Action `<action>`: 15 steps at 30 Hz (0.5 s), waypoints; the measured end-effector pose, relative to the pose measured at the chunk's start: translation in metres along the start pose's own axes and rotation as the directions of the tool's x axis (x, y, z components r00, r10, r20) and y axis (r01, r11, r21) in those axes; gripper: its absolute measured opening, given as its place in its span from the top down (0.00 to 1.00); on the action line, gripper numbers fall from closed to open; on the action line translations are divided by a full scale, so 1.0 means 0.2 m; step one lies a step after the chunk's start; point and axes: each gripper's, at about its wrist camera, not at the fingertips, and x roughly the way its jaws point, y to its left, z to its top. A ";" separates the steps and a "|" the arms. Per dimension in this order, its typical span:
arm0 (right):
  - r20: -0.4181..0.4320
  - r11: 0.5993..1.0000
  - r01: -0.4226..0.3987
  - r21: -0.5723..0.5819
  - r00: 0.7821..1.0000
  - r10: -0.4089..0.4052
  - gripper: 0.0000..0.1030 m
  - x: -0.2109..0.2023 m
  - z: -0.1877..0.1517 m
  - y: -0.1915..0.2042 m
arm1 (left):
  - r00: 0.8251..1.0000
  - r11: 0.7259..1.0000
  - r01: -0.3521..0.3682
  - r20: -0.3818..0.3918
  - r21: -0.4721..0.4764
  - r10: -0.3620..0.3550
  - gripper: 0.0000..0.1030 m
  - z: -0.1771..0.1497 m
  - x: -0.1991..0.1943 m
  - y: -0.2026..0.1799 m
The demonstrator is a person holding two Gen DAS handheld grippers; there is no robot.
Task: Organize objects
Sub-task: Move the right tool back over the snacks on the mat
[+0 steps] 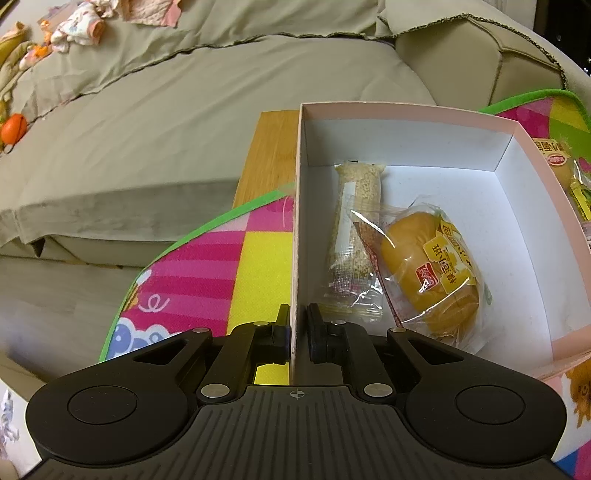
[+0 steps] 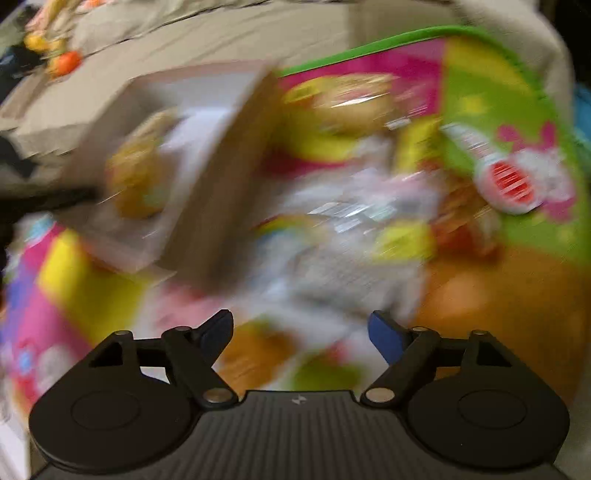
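Note:
My left gripper (image 1: 296, 325) is shut on the left wall of a pink cardboard box (image 1: 297, 206), one finger inside and one outside. In the box lie a sesame snack bar in clear wrap (image 1: 356, 225) and a wrapped yellow bun (image 1: 430, 266). My right gripper (image 2: 301, 332) is open and empty above a blurred heap of snack packets (image 2: 354, 221) on the colourful play mat (image 2: 498, 103). The box (image 2: 221, 155) shows blurred at the left of the right wrist view, with the bun (image 2: 135, 181) inside. A white and red round item (image 2: 508, 186) lies on the mat at right.
A beige covered sofa (image 1: 184, 110) stands behind the mat, with baby clothes (image 1: 77, 26) and an orange toy (image 1: 14, 127) on it. More yellow snack packets (image 1: 569, 173) lie right of the box. A wooden surface (image 1: 269, 155) shows behind the mat.

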 end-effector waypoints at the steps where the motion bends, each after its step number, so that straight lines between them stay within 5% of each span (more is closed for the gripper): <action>1: -0.015 0.999 -0.033 -0.020 0.999 0.033 0.38 -0.01 -0.04 0.05 | 1.000 1.000 0.004 0.001 0.004 -0.004 0.90 0.00 0.00 0.00; 4: 0.019 0.996 0.004 -0.094 1.000 -0.003 0.42 -0.07 -0.09 0.16 | 1.000 0.999 0.018 0.010 0.035 -0.018 0.90 0.00 0.00 0.01; 8: 0.189 0.938 0.224 -0.265 0.966 -0.178 0.42 -0.10 -0.07 0.19 | 1.000 0.997 0.027 0.006 0.070 -0.027 0.90 -0.01 -0.01 0.02; 11: 0.156 0.931 0.232 -0.282 0.969 -0.194 0.33 -0.01 0.02 0.10 | 0.999 0.998 0.032 -0.010 0.059 -0.032 0.91 0.00 -0.01 0.03; 15: 0.042 0.974 0.140 -0.179 0.990 -0.135 0.20 0.12 0.08 -0.06 | 0.999 0.997 0.050 -0.003 0.066 -0.049 0.91 0.00 -0.01 0.04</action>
